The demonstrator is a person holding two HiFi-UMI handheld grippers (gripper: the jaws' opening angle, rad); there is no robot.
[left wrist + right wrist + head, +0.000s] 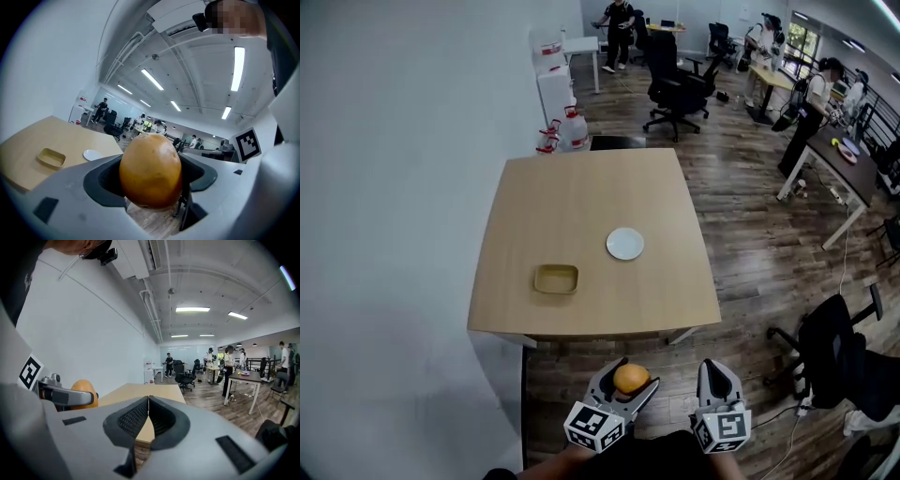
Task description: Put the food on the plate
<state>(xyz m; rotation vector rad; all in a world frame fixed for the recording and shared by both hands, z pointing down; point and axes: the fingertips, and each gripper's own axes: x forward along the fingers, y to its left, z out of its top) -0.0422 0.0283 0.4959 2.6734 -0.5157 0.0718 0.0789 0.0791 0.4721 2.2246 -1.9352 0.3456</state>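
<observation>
Below the near edge of the table (581,206), your left gripper (623,394) clamps the orange (631,378). Your right gripper (719,389) rests pinched together, empty. On the tabletop, the white plate (624,244) lies beside a tan tray (556,278).

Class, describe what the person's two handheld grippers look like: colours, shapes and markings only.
The left gripper and right gripper match. Each has light grey, rounded plastic fingers lined with dark, ribbed pads. At its rear, each carries a white cube printed with black square markers. No cables show. The person's clothing looks dark.
</observation>
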